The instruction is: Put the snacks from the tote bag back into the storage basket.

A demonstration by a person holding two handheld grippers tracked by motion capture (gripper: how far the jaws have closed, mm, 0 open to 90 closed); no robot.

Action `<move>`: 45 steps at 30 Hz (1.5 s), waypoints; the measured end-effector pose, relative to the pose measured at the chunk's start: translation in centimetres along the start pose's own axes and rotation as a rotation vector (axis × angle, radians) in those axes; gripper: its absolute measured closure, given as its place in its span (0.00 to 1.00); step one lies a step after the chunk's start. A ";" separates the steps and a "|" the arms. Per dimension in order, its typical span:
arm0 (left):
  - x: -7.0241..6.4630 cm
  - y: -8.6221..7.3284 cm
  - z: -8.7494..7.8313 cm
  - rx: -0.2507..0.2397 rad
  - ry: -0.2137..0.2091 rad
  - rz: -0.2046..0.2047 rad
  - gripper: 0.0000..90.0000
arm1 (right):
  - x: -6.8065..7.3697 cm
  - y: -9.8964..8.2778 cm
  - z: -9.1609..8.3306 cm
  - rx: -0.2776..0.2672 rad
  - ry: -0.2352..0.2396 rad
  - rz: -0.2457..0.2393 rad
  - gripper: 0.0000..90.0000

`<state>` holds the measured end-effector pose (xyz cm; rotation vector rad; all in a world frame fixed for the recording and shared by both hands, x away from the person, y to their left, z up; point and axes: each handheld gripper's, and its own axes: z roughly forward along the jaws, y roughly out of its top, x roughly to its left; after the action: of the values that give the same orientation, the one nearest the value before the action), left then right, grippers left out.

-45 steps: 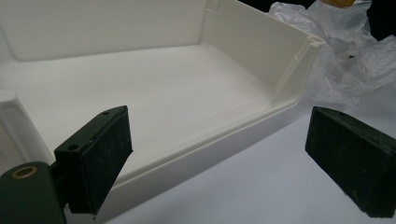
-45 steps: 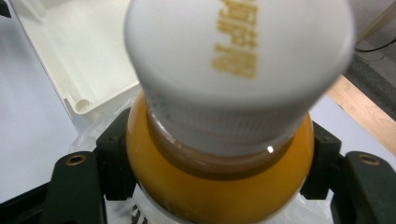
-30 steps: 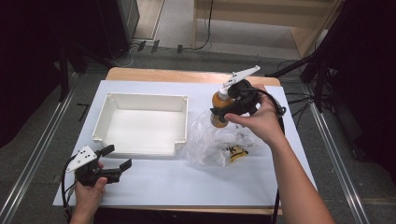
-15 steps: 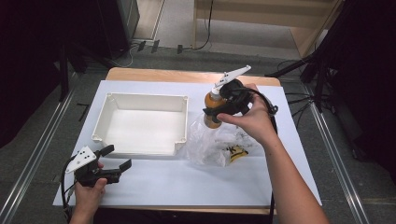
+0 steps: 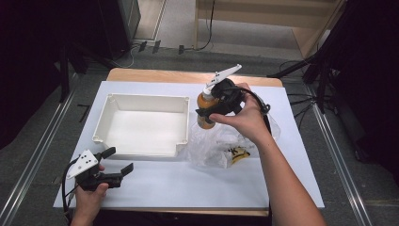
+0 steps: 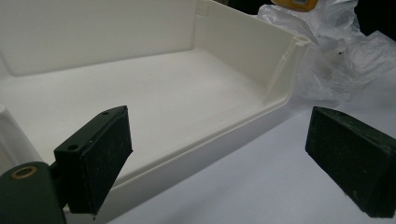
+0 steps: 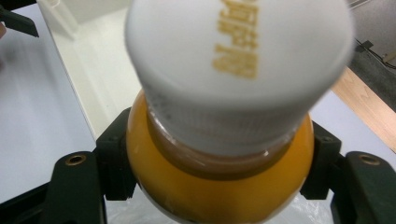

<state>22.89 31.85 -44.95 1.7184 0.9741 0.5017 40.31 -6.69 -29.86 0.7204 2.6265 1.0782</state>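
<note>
- High view, near edge of the table (image 5: 188, 188): a white sheet covers the top, with bare wood showing along the far edge.
- By the near left corner, the left gripper (image 5: 115, 165) rests in a hand, jaws spread wide with nothing between them.
- Just beyond it sits a white tray (image 5: 141, 101) on the left half of the sheet; the left gripper view looks into its bare inside.
- Right of the tray lies a crumpled clear plastic bag (image 5: 211, 148), something yellow and black inside it.
- Above the bag's far side, near the tray's far right corner, the right gripper (image 5: 207, 112) pinches an orange bottle (image 5: 205, 104) with a white cap, held upright.
- Around the table: grey floor, metal rails on both sides, cables and dark stands, wooden furniture at the back.
</note>
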 end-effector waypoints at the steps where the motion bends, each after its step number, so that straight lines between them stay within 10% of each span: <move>1: 0.0 0.0 0.0 -0.001 -0.001 -0.002 0.09 | 0.1 0.1 0.1 0.002 0.001 0.005 0.34; 45: 0.1 0.0 0.0 -0.018 0.009 -0.019 0.09 | 1.7 3.4 3.2 0.006 0.020 -0.025 0.34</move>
<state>22.95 31.94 -45.01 1.6904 0.9881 0.5050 41.24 -1.74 -29.76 0.6793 2.6489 1.0769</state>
